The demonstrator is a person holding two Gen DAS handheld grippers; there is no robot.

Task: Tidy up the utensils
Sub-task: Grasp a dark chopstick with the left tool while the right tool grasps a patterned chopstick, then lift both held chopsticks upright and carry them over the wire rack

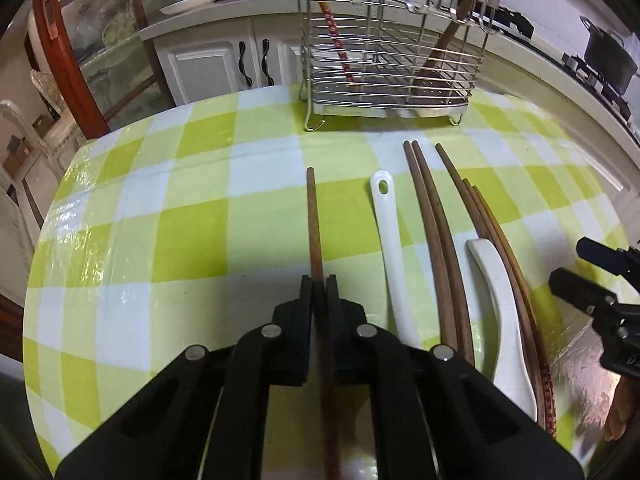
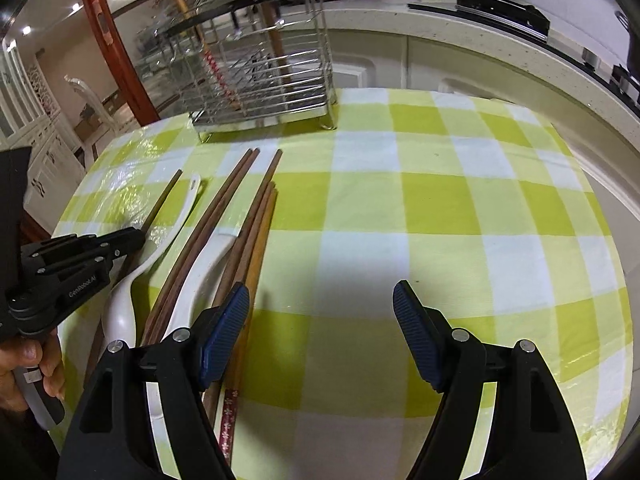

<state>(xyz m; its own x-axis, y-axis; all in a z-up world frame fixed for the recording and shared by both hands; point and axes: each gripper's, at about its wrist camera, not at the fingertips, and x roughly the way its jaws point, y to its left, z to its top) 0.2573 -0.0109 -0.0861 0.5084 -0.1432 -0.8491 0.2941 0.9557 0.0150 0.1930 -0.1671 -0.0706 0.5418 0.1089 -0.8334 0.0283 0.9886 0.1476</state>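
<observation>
Two smooth white spoons [image 1: 390,248] lay among thin brown chopsticks [image 1: 430,232]; my left gripper [image 1: 319,286] clamped one chopstick [image 1: 314,220], my right gripper [image 2: 320,300] gaped empty.

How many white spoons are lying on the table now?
2. The holed spoon lies just right of the chopstick in the left claw; the second spoon lies further right, among loose chopsticks. None seems hidden.
</observation>
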